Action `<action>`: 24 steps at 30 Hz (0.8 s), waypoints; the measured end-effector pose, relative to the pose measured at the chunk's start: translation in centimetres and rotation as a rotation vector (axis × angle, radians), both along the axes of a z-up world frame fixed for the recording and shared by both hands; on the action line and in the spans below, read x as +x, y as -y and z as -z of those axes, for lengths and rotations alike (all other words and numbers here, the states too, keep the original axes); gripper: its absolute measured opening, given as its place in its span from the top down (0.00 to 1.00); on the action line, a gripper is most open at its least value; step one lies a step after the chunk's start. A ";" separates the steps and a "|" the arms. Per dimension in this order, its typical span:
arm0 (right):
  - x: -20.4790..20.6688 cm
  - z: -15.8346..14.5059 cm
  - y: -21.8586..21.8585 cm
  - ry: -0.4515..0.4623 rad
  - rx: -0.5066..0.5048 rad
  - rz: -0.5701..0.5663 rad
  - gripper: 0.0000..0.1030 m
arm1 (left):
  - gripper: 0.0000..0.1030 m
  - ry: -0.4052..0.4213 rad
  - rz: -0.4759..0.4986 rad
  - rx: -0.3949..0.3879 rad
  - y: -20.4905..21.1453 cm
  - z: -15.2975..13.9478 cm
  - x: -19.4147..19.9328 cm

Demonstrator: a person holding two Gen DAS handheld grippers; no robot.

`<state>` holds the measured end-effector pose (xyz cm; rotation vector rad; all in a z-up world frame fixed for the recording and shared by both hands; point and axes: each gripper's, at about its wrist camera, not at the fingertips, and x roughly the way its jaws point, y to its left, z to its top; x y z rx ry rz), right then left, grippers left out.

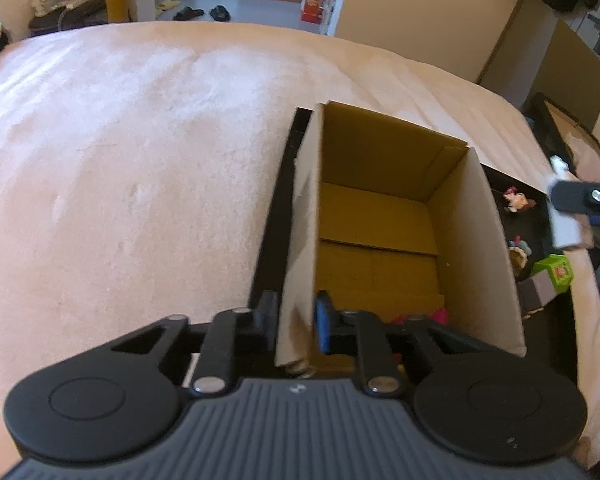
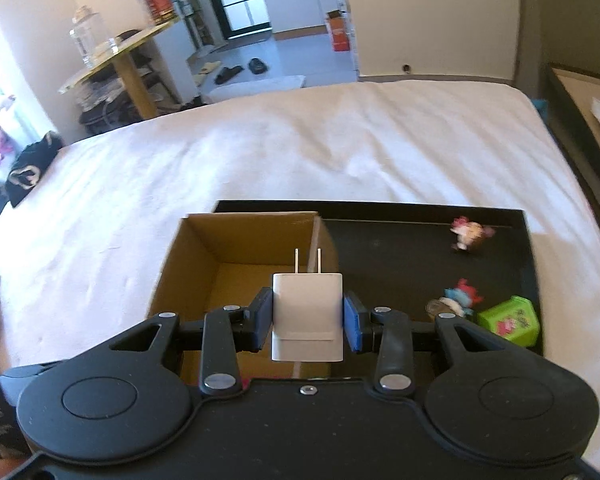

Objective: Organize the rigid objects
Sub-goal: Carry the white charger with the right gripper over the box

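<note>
While the left gripper (image 1: 294, 326) is pinching the near left wall of the cardboard box (image 1: 466, 248), one pad sitting outside the wall and the blue pad inside it, the right gripper (image 2: 307, 318) is clamping a white wall charger (image 2: 307, 312) between its two blue pads. The charger's two metal prongs are pointing away from the camera, out over the open box, so it's hanging above the near right part of the box rather than sitting in it.

The box is standing in the left end of a black tray (image 2: 388, 256) on a bed with a pale sheet (image 2: 300, 148). Something pink is peeking out at the bottom of the box near the left gripper, too hidden to make out.

Over in the tray to the right of the box there's a small pink figurine (image 2: 470, 234) toward the far side, a blue-and-red figurine (image 2: 460, 300) closer in, and a green cube (image 2: 510, 320) just beside that one.
</note>
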<state>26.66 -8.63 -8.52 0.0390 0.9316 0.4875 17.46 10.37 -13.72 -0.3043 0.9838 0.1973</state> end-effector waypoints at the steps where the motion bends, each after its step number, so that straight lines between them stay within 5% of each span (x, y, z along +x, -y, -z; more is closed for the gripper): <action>1: 0.0 0.0 -0.4 0.000 0.001 -0.008 0.65 | 0.89 0.004 0.002 -0.004 0.0 0.1 0.0; 24: 0.3 1.6 -9.1 -0.039 -0.020 -0.130 0.63 | 0.89 0.055 0.018 -0.060 -1.2 0.5 -0.4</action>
